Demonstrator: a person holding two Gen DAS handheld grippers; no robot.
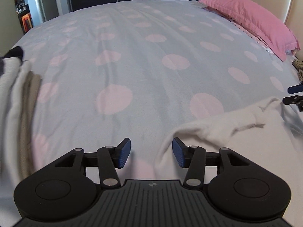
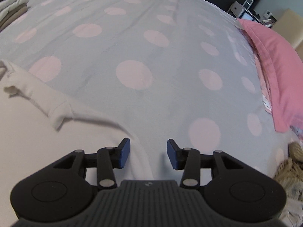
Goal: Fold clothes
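Observation:
A white garment (image 1: 227, 124) lies spread on the dotted bedspread (image 1: 132, 56), with a crumpled collar or cuff at its far edge. My left gripper (image 1: 151, 152) hangs just over the garment's left edge. It is open, and the cloth's border runs between the blue pads without touching them. In the right wrist view the same garment (image 2: 37, 123) fills the lower left. Its right edge passes under my right gripper (image 2: 148, 154), which is also open and grips nothing. The right gripper (image 1: 292, 94) also shows at the far right of the left wrist view.
A stack of folded clothes (image 1: 19, 87) sits at the bed's left side, also seen far off (image 2: 13, 1). A pink pillow (image 1: 255, 22) lies against the cream headboard. A tan, rumpled heap of cloth (image 2: 289, 170) lies at the right. Dark furniture stands beyond the bed.

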